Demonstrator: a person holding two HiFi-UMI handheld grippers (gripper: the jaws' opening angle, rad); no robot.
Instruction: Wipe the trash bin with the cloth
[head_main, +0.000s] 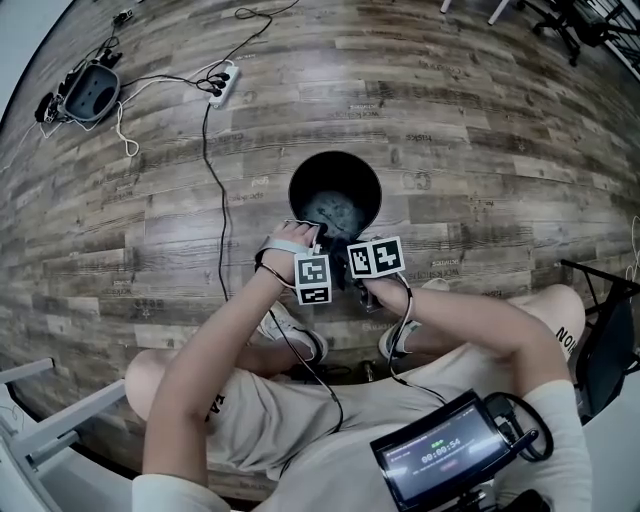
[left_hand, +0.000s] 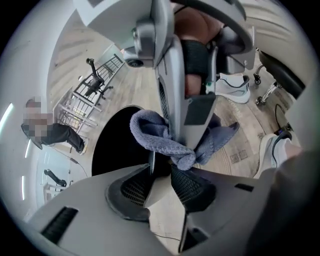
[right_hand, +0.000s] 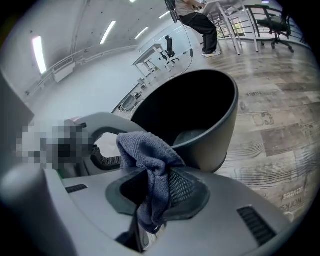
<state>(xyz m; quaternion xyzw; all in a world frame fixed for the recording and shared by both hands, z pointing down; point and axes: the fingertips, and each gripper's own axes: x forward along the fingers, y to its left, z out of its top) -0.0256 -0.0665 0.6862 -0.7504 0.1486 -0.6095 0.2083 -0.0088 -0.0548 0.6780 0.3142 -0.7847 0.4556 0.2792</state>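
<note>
Blue-grey cloth (right_hand: 147, 160) is pinched in the right claw (right_hand: 152, 182), whose jaws are closed on a bunched fold, with one lobe standing up past the tips and a tail hanging down between the pads. Straight ahead of that claw, and a little to its right, the black trash bin (right_hand: 215, 135) stands upright on the wooden floor (head_main: 480, 150) with its mouth facing up, so the near rim and outer wall are the closest surfaces to the cloth. The cloth is just beside the rim, though I cannot tell whether it touches. The left claw (left_hand: 160, 172) appears clamped on a thin edge that I take to be the bin's near rim, steadying it. The head view shows both claws crowded at the side of the bin nearest the person. Wiping falls to the right claw, which likely needs only a short push forward onto the rim, then a sweep along its curve.
</note>
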